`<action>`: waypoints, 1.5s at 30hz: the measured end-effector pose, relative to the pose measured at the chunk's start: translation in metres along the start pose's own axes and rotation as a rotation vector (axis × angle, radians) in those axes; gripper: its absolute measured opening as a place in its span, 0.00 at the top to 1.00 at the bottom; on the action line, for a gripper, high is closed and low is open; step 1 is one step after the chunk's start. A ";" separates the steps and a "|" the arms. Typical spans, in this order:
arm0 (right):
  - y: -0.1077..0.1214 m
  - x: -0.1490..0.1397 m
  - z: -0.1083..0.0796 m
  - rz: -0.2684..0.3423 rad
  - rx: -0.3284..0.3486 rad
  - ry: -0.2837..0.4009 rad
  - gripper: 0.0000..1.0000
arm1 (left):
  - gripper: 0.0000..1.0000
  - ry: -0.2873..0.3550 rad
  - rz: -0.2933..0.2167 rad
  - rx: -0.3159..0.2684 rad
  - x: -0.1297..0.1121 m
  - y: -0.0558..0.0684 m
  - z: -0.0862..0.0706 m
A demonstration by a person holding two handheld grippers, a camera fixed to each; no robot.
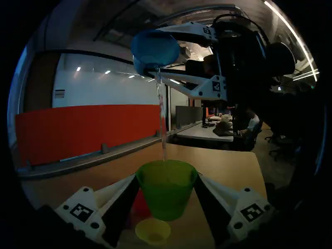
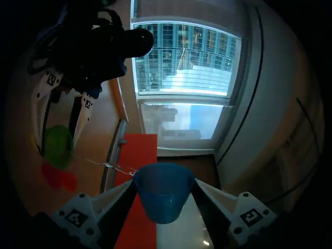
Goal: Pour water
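In the left gripper view my left gripper is shut on a green cup, held upright above the wooden table. Higher up, my right gripper holds a blue cup tipped over, and a thin stream of water falls from it into the green cup. In the right gripper view my right gripper is shut on the blue cup, with water running off its rim toward the green cup in the left gripper at the left.
A yellow cup and a red cup stand on the table under the green one; the red cup also lies left in the right gripper view. An orange partition runs behind the table. A large window is ahead.
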State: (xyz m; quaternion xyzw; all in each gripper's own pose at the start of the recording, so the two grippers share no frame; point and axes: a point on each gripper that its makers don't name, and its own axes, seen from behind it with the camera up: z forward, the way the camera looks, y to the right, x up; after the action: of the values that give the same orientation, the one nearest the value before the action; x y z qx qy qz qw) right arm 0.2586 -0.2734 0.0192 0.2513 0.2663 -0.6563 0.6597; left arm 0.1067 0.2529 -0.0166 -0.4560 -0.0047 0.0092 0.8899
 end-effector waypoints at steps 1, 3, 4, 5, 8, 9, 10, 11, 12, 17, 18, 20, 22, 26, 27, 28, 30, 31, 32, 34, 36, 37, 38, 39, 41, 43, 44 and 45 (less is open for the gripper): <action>0.001 0.001 0.000 -0.006 -0.001 0.002 0.09 | 0.13 0.000 0.000 0.000 0.000 0.000 0.000; 0.002 0.002 0.000 -0.020 -0.002 0.004 0.09 | 0.13 0.001 -0.002 0.001 0.000 0.000 0.000; 0.002 0.002 0.000 -0.028 -0.003 0.004 0.09 | 0.13 0.002 -0.002 0.002 0.000 0.000 0.000; 0.002 0.003 0.000 -0.036 -0.004 0.004 0.09 | 0.13 0.002 -0.003 0.002 0.000 -0.001 0.000; 0.003 0.003 0.001 -0.062 -0.006 0.003 0.09 | 0.13 0.005 -0.005 0.003 0.000 -0.001 -0.001; 0.003 0.004 0.001 -0.068 -0.007 0.002 0.09 | 0.13 0.005 -0.006 0.003 0.000 -0.002 0.000; 0.003 0.004 0.001 -0.074 -0.007 0.002 0.09 | 0.13 0.006 -0.007 0.003 0.001 -0.002 0.000; 0.002 0.004 0.001 -0.080 -0.007 0.001 0.09 | 0.13 0.006 -0.007 0.003 0.001 -0.002 0.000; 0.002 0.005 0.001 -0.084 -0.008 0.001 0.09 | 0.13 0.007 -0.008 0.004 0.001 -0.002 0.000; 0.003 0.007 0.001 -0.090 -0.013 0.005 0.09 | 0.13 0.009 -0.010 0.006 0.001 -0.004 0.001; 0.003 0.007 0.000 -0.089 -0.014 0.006 0.09 | 0.13 0.009 -0.010 0.006 0.001 -0.004 0.001; 0.004 0.008 0.000 -0.087 -0.015 0.007 0.09 | 0.13 0.009 -0.011 0.007 0.001 -0.004 0.002; 0.005 0.008 -0.001 -0.084 -0.018 0.008 0.09 | 0.13 0.009 -0.012 0.007 0.001 -0.004 0.002; 0.007 0.008 -0.002 -0.072 -0.023 0.010 0.09 | 0.13 0.010 -0.011 0.009 0.002 -0.004 0.002; 0.007 0.007 -0.002 -0.062 -0.024 0.009 0.09 | 0.13 0.010 -0.011 0.010 0.002 -0.004 0.002; 0.007 0.006 -0.002 -0.050 -0.025 0.009 0.09 | 0.13 0.011 -0.011 0.010 0.003 -0.004 0.002; 0.007 0.005 -0.002 -0.017 -0.026 0.007 0.09 | 0.13 0.012 -0.010 0.010 0.004 -0.004 0.002; 0.007 0.003 -0.002 0.005 -0.025 0.006 0.09 | 0.13 0.013 -0.009 0.011 0.005 -0.004 0.001; 0.006 0.002 -0.002 0.029 -0.024 0.004 0.09 | 0.13 0.014 -0.008 0.012 0.005 -0.004 0.001; 0.005 -0.001 -0.002 0.080 -0.019 0.003 0.08 | 0.13 0.015 -0.006 0.012 0.006 -0.004 0.001; 0.004 -0.003 -0.002 0.139 -0.014 0.003 0.09 | 0.13 0.016 -0.004 0.012 0.007 -0.004 0.000; 0.004 -0.003 -0.003 0.169 -0.011 0.005 0.09 | 0.13 0.016 -0.002 0.013 0.008 -0.004 0.000; 0.003 -0.004 -0.004 0.199 -0.008 0.006 0.09 | 0.13 0.016 -0.001 0.013 0.008 -0.004 -0.001; 0.003 -0.004 -0.005 0.235 -0.005 0.009 0.09 | 0.13 0.016 0.000 0.014 0.008 -0.005 -0.001; 0.001 -0.003 -0.006 0.304 0.002 0.015 0.09 | 0.13 0.016 0.001 0.017 0.009 -0.006 -0.001; -0.002 -0.002 -0.009 0.380 0.012 0.019 0.09 | 0.13 0.017 0.001 0.020 0.009 -0.007 -0.002; -0.004 -0.001 -0.011 0.416 0.017 0.022 0.09 | 0.13 0.018 0.001 0.021 0.009 -0.007 -0.003; -0.006 0.000 -0.012 0.456 0.021 0.024 0.09 | 0.13 0.018 0.001 0.022 0.009 -0.007 -0.003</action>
State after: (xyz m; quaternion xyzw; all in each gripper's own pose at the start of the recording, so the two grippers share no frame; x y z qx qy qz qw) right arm 0.2522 -0.2654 0.0103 0.3199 0.2036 -0.4900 0.7849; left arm 0.1159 0.2460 -0.0127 -0.4464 0.0035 0.0055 0.8948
